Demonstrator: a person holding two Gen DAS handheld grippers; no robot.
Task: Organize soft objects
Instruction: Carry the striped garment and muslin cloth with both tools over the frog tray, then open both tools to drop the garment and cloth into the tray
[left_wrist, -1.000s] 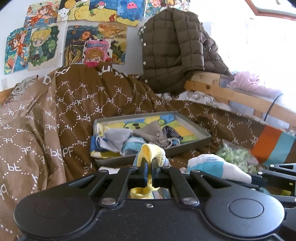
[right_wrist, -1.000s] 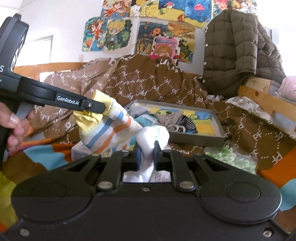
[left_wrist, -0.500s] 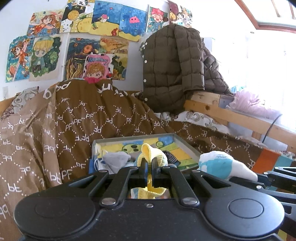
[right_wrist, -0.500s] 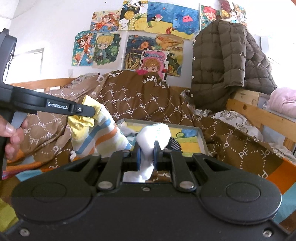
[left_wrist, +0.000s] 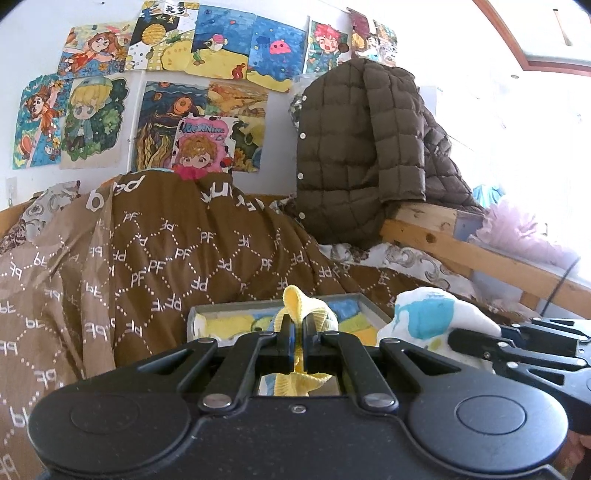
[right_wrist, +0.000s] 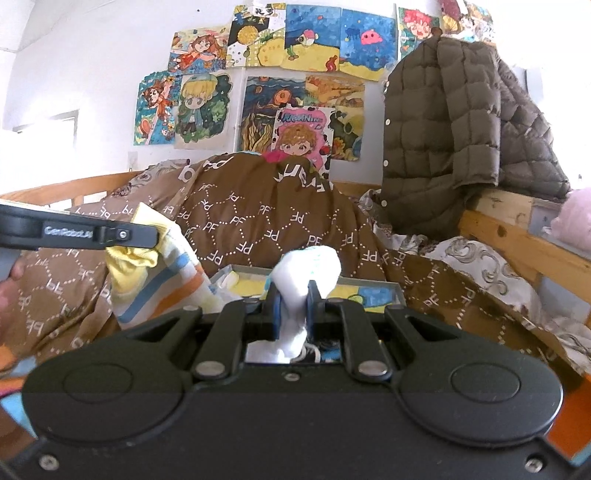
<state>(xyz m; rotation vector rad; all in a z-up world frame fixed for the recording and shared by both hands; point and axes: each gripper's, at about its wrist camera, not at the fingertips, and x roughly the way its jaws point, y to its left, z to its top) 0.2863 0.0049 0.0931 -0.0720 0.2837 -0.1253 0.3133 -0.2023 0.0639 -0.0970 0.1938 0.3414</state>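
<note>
My left gripper (left_wrist: 298, 326) is shut on the yellow cuff of a striped sock (left_wrist: 304, 308). From the right wrist view that same sock (right_wrist: 173, 280) hangs below the left gripper (right_wrist: 155, 236), showing blue and orange stripes. My right gripper (right_wrist: 292, 295) is shut on a white sock (right_wrist: 308, 267) with blue patches; in the left wrist view this white sock (left_wrist: 424, 319) is at the right. Behind both lies a grey tray (left_wrist: 236, 308) (right_wrist: 384, 286) with a colourful lining, its contents mostly hidden by the grippers.
A brown patterned quilt (left_wrist: 147, 258) is heaped on the bed behind the tray. A quilted brown jacket (left_wrist: 362, 147) hangs at the back right over a wooden bed rail (left_wrist: 461, 254). Drawings (left_wrist: 166, 92) cover the wall. A hand (right_wrist: 7, 288) shows at far left.
Both grippers have risen and tilted upward with their socks. The tray has sunk low in both views and more of the wall shows.
</note>
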